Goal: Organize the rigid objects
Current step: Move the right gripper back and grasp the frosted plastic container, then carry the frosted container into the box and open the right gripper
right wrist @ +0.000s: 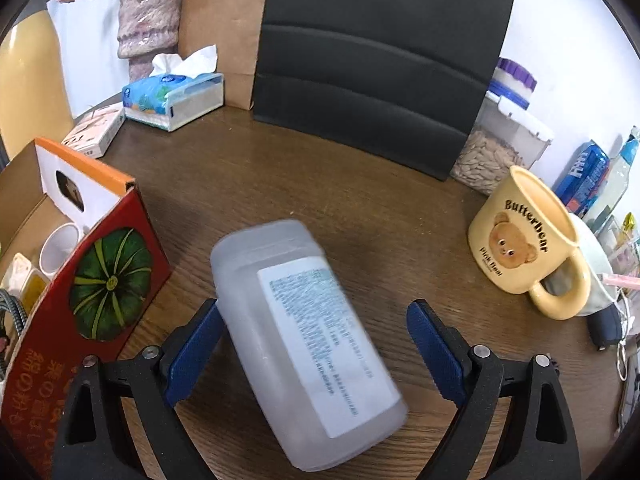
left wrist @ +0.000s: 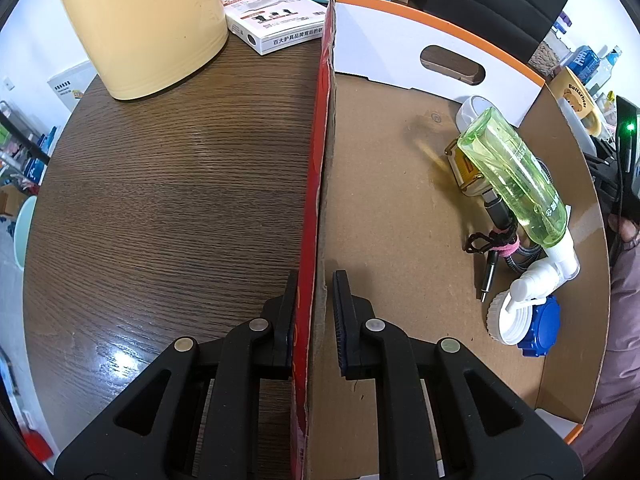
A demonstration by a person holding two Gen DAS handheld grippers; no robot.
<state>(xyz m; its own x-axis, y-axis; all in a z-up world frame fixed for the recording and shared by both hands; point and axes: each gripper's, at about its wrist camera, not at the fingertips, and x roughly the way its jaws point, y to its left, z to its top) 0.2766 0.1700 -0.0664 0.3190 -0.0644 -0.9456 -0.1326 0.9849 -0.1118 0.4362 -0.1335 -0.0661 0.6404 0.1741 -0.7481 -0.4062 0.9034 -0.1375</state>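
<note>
A cardboard box (left wrist: 392, 200) with a red printed side wall (left wrist: 320, 140) stands on the wooden table. My left gripper (left wrist: 316, 320) is shut on that wall, one finger outside and one inside. Inside the box lie a green transparent spray bottle (left wrist: 516, 176), a tangled cable (left wrist: 492, 248), a white cup (left wrist: 474, 108) and a blue and white lid (left wrist: 536, 332). In the right wrist view a translucent white bottle (right wrist: 280, 280) with a label lies on its side on the table. My right gripper (right wrist: 316, 344) stands open around it, the left pad (right wrist: 192, 356) close to it, the right pad well apart.
A yellow bear mug (right wrist: 524, 248) stands to the right, with a seed container (right wrist: 496, 148) and cans behind. A black chair back (right wrist: 380, 68), paper bag (right wrist: 224, 20), tissue pack (right wrist: 172, 96) and vase (right wrist: 148, 16) line the far edge. A cream bucket (left wrist: 148, 20) and small white carton (left wrist: 276, 20) sit left of the box.
</note>
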